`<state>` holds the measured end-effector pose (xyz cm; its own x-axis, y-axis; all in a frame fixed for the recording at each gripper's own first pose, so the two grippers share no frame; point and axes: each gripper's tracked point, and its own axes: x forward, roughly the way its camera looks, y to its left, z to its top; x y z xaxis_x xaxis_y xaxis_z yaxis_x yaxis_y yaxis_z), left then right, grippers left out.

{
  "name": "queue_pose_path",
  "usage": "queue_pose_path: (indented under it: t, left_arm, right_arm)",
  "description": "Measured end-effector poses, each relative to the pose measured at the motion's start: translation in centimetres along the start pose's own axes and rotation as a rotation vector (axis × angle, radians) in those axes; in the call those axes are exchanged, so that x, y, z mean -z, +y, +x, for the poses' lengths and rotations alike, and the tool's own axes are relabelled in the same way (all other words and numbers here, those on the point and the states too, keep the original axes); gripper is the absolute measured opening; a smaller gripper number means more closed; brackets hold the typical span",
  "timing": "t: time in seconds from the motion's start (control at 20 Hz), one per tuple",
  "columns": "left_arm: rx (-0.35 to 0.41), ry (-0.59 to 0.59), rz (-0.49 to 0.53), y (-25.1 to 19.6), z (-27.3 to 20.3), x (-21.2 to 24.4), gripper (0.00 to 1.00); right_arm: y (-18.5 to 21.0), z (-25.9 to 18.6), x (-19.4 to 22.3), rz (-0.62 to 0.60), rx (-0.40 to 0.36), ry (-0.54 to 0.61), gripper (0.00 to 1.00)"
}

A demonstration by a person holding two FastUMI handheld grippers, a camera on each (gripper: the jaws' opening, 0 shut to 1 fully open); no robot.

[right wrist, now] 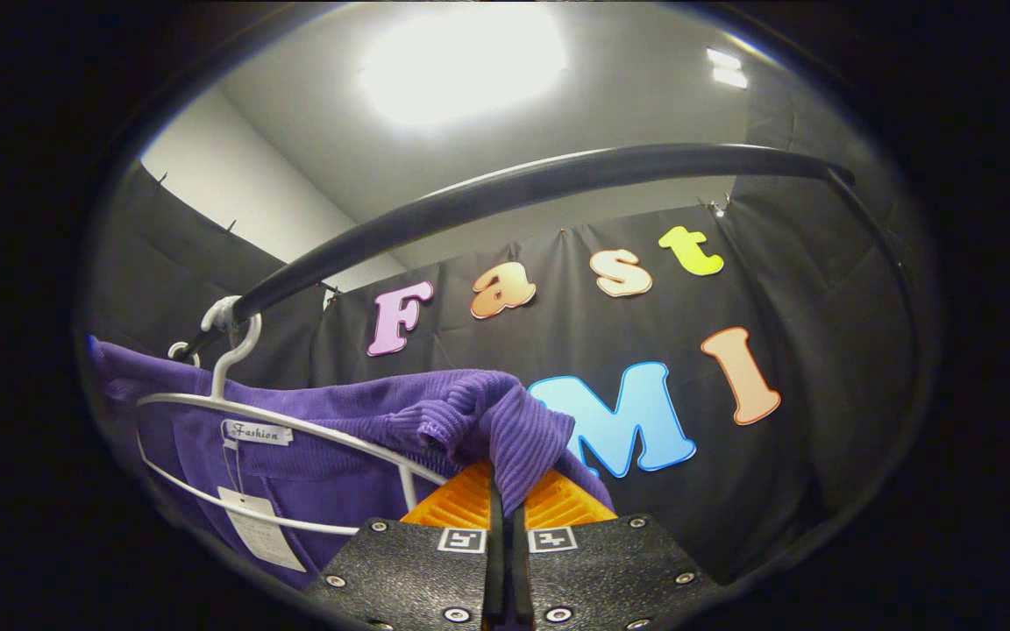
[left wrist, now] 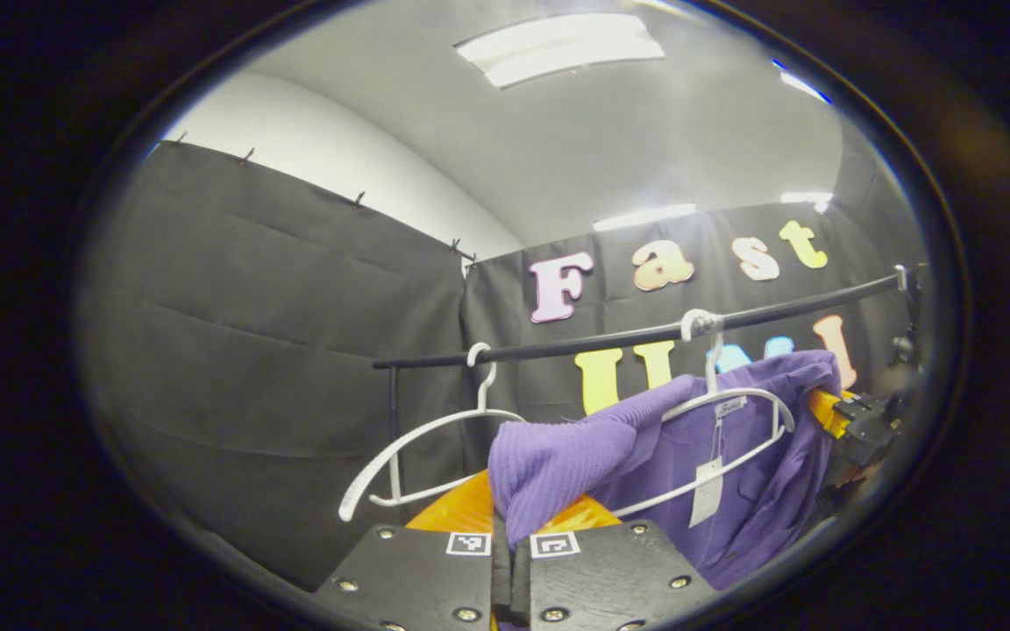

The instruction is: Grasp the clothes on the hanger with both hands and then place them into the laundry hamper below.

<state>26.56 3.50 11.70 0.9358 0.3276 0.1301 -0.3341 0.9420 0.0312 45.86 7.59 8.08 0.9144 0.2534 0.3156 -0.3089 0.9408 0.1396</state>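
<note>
Snagging is my main worry from here: I have both sets of fingers pinched together on the purple top (left wrist: 733,473), one at each shoulder, while it is draped over its hanger (left wrist: 737,412) on the rail (left wrist: 610,337). Going from the left of the left gripper view, an empty hanger (left wrist: 422,438) hangs on the rail just beside the loaded one, its near arm close to my left gripper (left wrist: 510,535), which grips a bunched fold of the knit between its fingers. If I pull that side down or outward, I judge the cloth or the gripper could catch that empty hanger and drag it along the rail or off it. Farther right, the top wraps the white hanger, a paper tag (left wrist: 707,491) dangling inside the neck, and the right gripper (left wrist: 860,425) shows at the far shoulder. In the right gripper view, the hanger (right wrist: 295,425) arm runs under the fabric right up to my right gripper (right wrist: 505,513), whose fingers are clamped on a ridge of the top (right wrist: 470,407); I cannot tell whether the wire is caught in that pinch too. If it is, the hanger will come away with the garment. The rail (right wrist: 514,188) crosses close overhead, so lifting to clear the hook leaves little room. Uneven pulls could stretch the knit or slip one grip. The hamper lies below, out of sight, so I would be lowering blind.
</note>
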Motion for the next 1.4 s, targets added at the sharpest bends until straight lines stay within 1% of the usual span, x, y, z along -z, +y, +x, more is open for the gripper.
queue_pose_path:
  t: [0.05,0.1,0.15,0.2,0.25,0.3,0.35,0.4,0.45,0.65,0.7,0.75,0.8,0.85,0.95,1.0,1.05,1.1,1.3,1.4]
  left_arm:
    - [0.002,-0.003,0.008,0.3,0.5,-0.4,0.01]
    - [-0.001,-0.006,0.014,1.0,0.9,-1.0,0.06]
    - [-0.002,-0.007,0.017,1.6,1.4,-1.4,0.01]
    - [-0.003,-0.002,0.016,2.2,1.9,-1.4,0.06]
    - [-0.004,0.004,0.013,2.9,2.3,-1.5,0.06]
    - [-0.003,0.005,0.006,3.3,2.7,-1.6,0.01]
    - [-0.001,0.004,-0.003,3.6,3.2,-1.8,0.06]
    - [0.003,0.006,-0.010,3.8,3.5,-2.0,0.01]
    - [0.012,0.010,-0.018,3.8,3.8,-2.2,0.06]
    - [0.041,0.041,-0.017,3.8,5.4,-1.8,0.06]
    - [0.048,0.051,-0.018,3.9,5.7,-1.6,0.01]
    - [0.049,0.065,-0.017,4.1,5.8,-1.2,0.00]
    - [0.051,0.080,-0.015,4.5,5.7,-0.6,0.06]
    - [0.051,0.095,-0.016,4.8,5.6,0.0,0.06]
    - [0.049,0.124,-0.023,5.4,5.3,1.2,0.06]
    - [0.047,0.135,-0.024,5.4,5.1,1.8,0.00]
    - [0.042,0.141,-0.028,5.6,4.9,2.2,0.06]
    - [0.038,0.147,-0.034,5.5,5.0,2.6,0.01]
    - [0.028,0.152,-0.035,5.7,4.9,3.8,0.01]
    - [0.034,0.169,-0.023,5.5,3.4,4.7,0.01]
  right_arm:
    - [-0.7,0.3,0.3,0.004,0.016,0.005,0.03]
    - [-1.2,0.5,0.6,0.014,0.031,0.013,0.03]
    - [-1.9,0.8,1.1,0.024,0.045,0.024,0.03]
    - [-2.7,1.3,1.8,0.031,0.062,0.036,0.03]
    - [-3.3,1.8,2.5,0.038,0.072,0.050,0.03]
    - [-3.9,2.2,3.1,0.050,0.080,0.065,0.03]
    - [-4.4,2.5,3.8,0.066,0.089,0.081,0.03]
    - [-4.9,2.9,4.6,0.087,0.093,0.098,0.03]
    - [-4.8,3.2,5.3,0.120,0.085,0.120,0.03]
    - [-4.1,3.6,8.7,0.167,0.068,0.200,0.03]
    - [-3.9,3.5,9.5,0.179,0.062,0.223,0.03]
    - [-3.6,3.5,10.6,0.196,0.056,0.249,0.03]
    - [-3.2,3.3,11.8,0.212,0.048,0.278,0.03]
    - [-2.8,3.2,12.8,0.219,0.041,0.309,0.03]
    - [-2.3,2.7,15.0,0.207,0.030,0.358,0.03]
    - [-2.1,2.5,15.8,0.195,0.027,0.378,0.03]
    - [-1.9,2.1,16.5,0.188,0.023,0.396,0.03]
    - [-1.6,1.5,17.1,0.182,0.019,0.411,0.03]
    - [-0.7,-0.7,17.9,0.137,-0.005,0.444,0.03]
    - [0.0,-2.2,17.6,0.113,-0.029,0.446,0.03]
